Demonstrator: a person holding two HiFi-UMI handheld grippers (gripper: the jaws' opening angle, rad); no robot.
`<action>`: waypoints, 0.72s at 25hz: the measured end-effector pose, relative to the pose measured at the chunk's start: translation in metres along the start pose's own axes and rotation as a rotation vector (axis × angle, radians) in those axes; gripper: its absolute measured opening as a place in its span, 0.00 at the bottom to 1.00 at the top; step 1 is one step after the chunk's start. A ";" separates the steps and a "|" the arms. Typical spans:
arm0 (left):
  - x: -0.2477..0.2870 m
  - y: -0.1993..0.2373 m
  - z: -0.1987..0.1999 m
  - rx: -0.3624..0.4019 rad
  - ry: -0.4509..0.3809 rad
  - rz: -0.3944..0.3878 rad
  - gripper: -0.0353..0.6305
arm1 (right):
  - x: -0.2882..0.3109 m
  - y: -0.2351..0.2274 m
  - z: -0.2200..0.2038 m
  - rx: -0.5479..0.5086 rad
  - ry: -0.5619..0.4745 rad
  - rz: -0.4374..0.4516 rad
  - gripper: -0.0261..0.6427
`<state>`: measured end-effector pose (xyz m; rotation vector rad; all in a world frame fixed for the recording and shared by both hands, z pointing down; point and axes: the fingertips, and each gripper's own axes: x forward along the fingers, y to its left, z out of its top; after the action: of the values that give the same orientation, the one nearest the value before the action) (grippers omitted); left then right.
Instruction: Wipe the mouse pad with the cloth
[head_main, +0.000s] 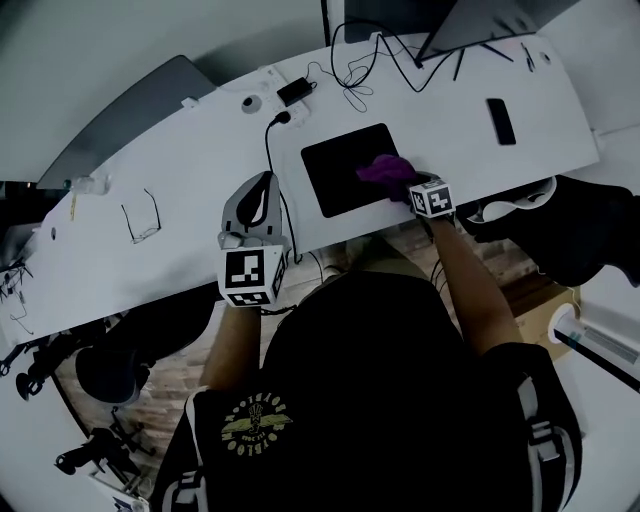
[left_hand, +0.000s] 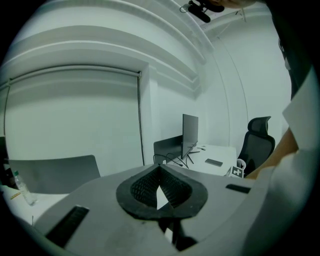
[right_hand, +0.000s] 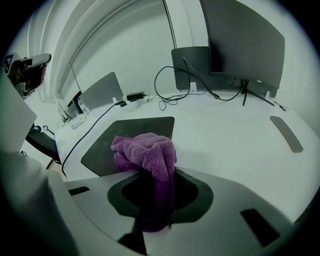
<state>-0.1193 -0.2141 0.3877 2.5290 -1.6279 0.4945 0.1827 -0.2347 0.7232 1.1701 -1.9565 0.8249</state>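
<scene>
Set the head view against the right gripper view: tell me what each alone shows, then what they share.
Only the head view shows the left gripper at the desk's near edge, a pair of glasses and the person's torso. Only the right gripper view shows the right gripper with its fingers shut on the purple cloth. Both show the cloth bunched on the black mouse pad and the phone.

Person wore a black short-sleeved T-shirt (head_main: 400, 390) with a yellowish emblem (head_main: 256, 425) and grey-edged straps (head_main: 545, 440) at both shoulders. Left gripper (left_hand: 159, 172) and right gripper (right_hand: 159, 172) had grey shells and black pads (left_hand: 142, 187) on the jaws. Each carried a white cube (head_main: 252, 276) printed with black square markers.
</scene>
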 end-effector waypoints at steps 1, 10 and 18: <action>-0.001 -0.001 0.001 0.001 0.003 0.001 0.06 | 0.000 -0.003 -0.004 0.013 0.011 -0.007 0.18; -0.025 0.028 0.041 0.016 -0.096 0.096 0.06 | -0.063 0.040 0.066 0.028 -0.230 0.108 0.17; -0.071 0.029 0.067 0.096 -0.173 0.154 0.06 | -0.177 0.094 0.142 -0.057 -0.525 0.162 0.17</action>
<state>-0.1578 -0.1813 0.2987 2.5913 -1.9149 0.3854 0.1240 -0.2304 0.4842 1.2995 -2.5091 0.5713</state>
